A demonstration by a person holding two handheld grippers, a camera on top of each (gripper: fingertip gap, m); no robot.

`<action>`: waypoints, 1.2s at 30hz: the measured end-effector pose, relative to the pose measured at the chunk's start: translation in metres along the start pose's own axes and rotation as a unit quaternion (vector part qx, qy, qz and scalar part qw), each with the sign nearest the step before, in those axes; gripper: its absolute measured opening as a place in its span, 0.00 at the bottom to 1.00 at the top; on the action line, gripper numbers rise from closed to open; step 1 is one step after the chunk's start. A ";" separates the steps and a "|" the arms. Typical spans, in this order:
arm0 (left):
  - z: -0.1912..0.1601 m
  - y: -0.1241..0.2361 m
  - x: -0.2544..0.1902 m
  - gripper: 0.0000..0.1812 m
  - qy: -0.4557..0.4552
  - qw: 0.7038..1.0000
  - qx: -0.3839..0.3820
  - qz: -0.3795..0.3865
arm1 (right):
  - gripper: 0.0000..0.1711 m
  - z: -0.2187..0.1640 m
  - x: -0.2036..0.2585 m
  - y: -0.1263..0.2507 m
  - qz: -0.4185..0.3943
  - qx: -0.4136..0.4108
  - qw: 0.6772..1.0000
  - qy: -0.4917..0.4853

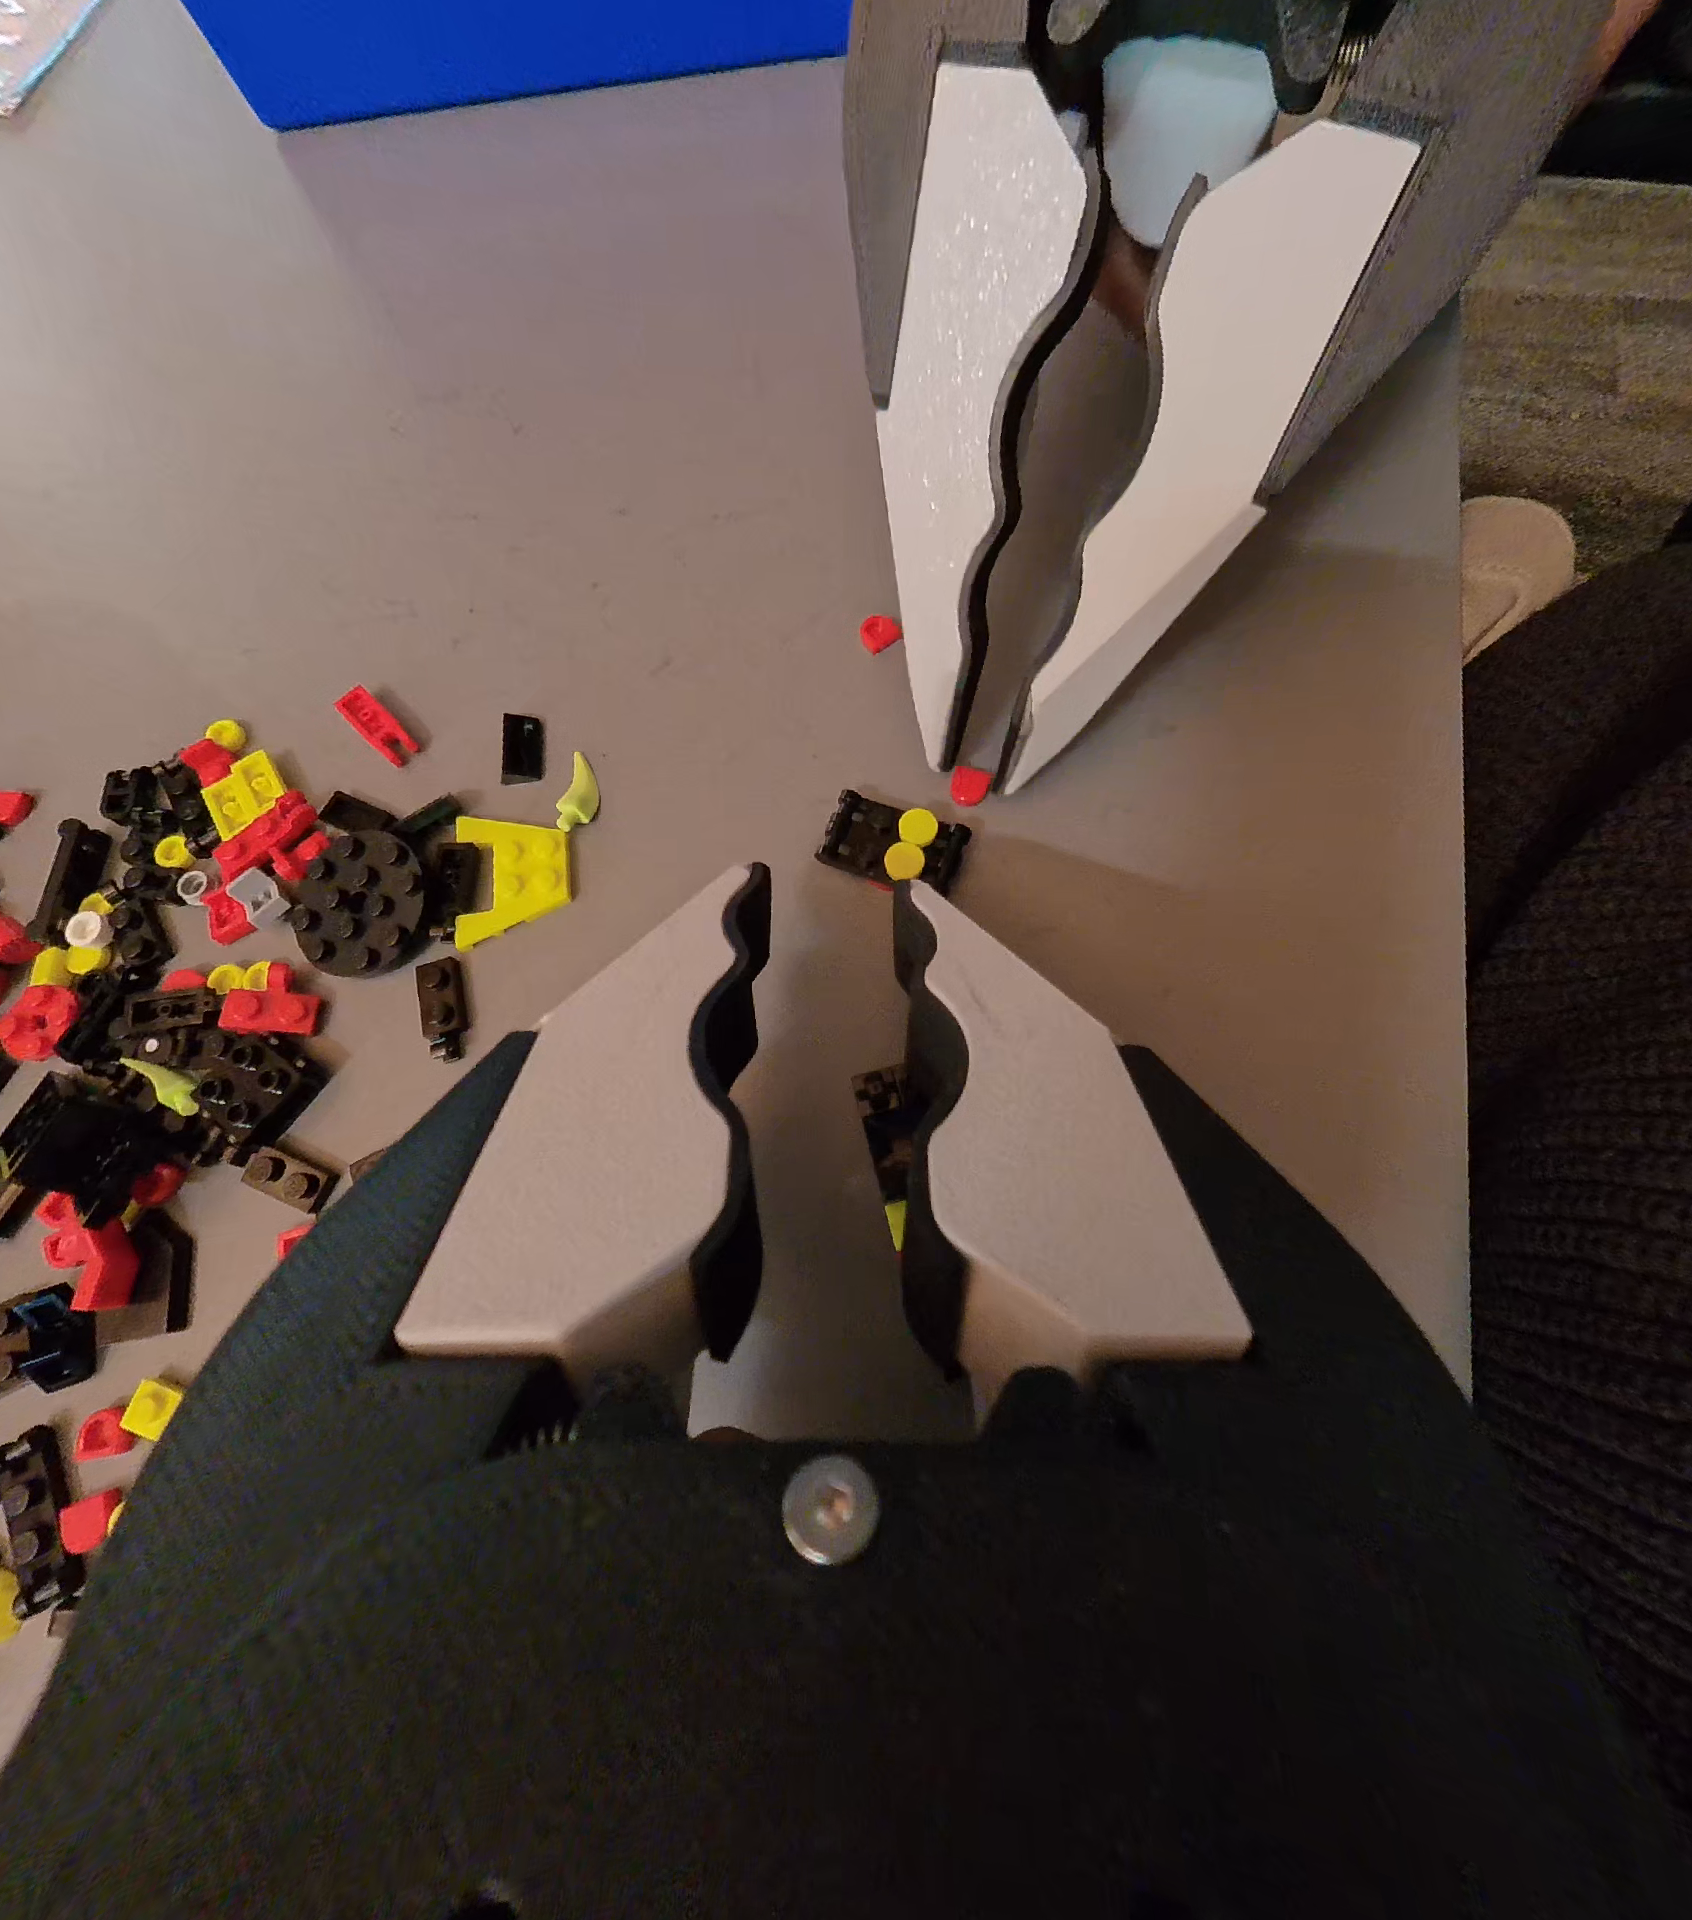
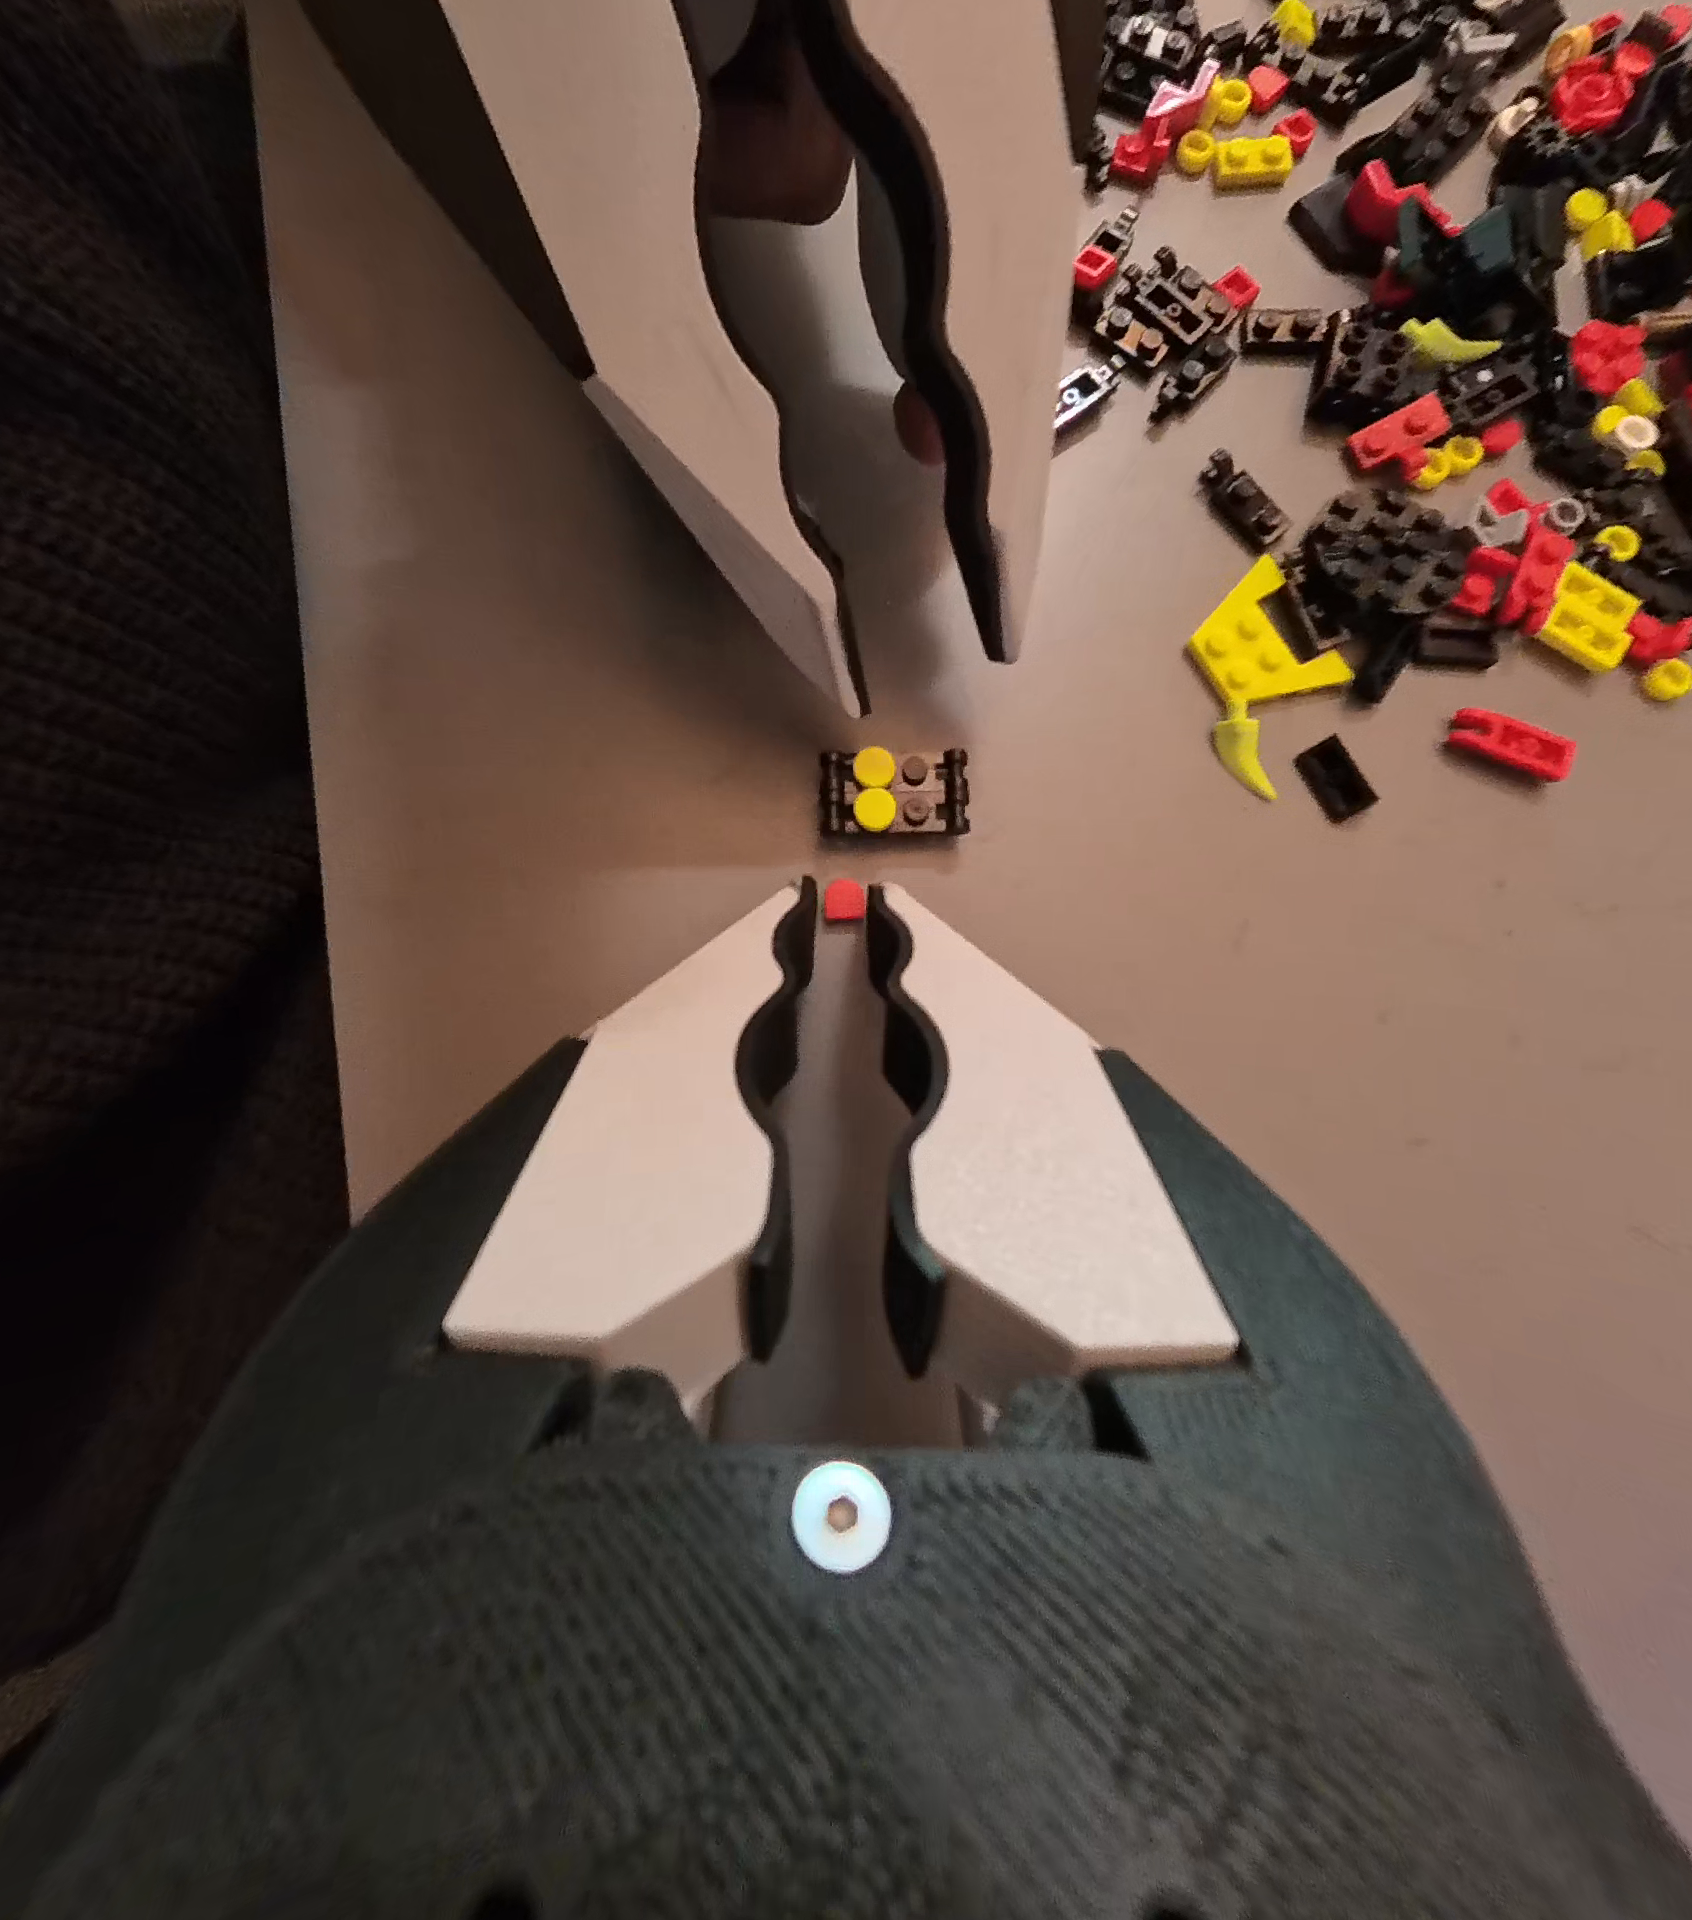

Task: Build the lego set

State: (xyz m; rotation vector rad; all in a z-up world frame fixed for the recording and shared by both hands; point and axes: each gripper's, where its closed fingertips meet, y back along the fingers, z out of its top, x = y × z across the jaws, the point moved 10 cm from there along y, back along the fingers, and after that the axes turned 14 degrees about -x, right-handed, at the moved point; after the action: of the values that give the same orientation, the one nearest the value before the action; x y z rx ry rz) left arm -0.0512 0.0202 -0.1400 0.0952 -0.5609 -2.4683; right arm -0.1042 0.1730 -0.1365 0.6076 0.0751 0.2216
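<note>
On the left of the left wrist view, a heap of loose black, red and yellow Lego pieces (image 1: 94, 1039) spreads over the grey surface (image 1: 509, 468), with a black round plate (image 1: 359, 914) and a yellow wedge plate (image 1: 515, 878) at its near edge. A little apart from the heap lie a red clip plate (image 1: 376, 725), a small black slope tile (image 1: 522, 748) and a lime claw piece (image 1: 580, 795). A blue box (image 1: 509, 52) sits at the far edge.

Toward the middle, the left tongs (image 1: 831, 894) stand moderately wide with nothing between the tips, which hang just short of the small black assembly (image 1: 892, 844). That assembly lies flat on the surface and carries two round yellow tiles (image 1: 909, 844) side by side; the right wrist view shows two bare studs beside those tiles.

Further right, the right tongs (image 1: 977, 777) point steeply down, narrowed onto a small red piece (image 1: 969, 784) pinched between their tips, just beside the assembly. A second small red piece (image 1: 878, 632) lies on the surface beside one finger. Along the right edge sits a person's dark knitted garment (image 1: 1652, 1143).
</note>
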 end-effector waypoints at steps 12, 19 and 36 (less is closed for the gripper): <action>0.000 0.000 0.000 0.11 0.000 1.000 0.000 -0.001 | 0.04 0.004 -0.003 0.002 -0.014 -0.016 1.000 -0.004; -0.001 0.000 0.000 0.11 -0.002 1.000 0.003 -0.002 | 0.04 0.008 -0.011 -0.005 -0.021 -0.020 1.000 -0.001; -0.001 -0.001 -0.001 0.12 -0.002 1.000 0.007 -0.004 | 0.04 0.011 -0.011 -0.008 -0.019 -0.021 1.000 -0.005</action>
State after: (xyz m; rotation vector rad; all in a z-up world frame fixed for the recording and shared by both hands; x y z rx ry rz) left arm -0.0509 0.0209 -0.1413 0.0973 -0.5816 -2.4726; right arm -0.1122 0.1579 -0.1326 0.5646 0.0719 0.1833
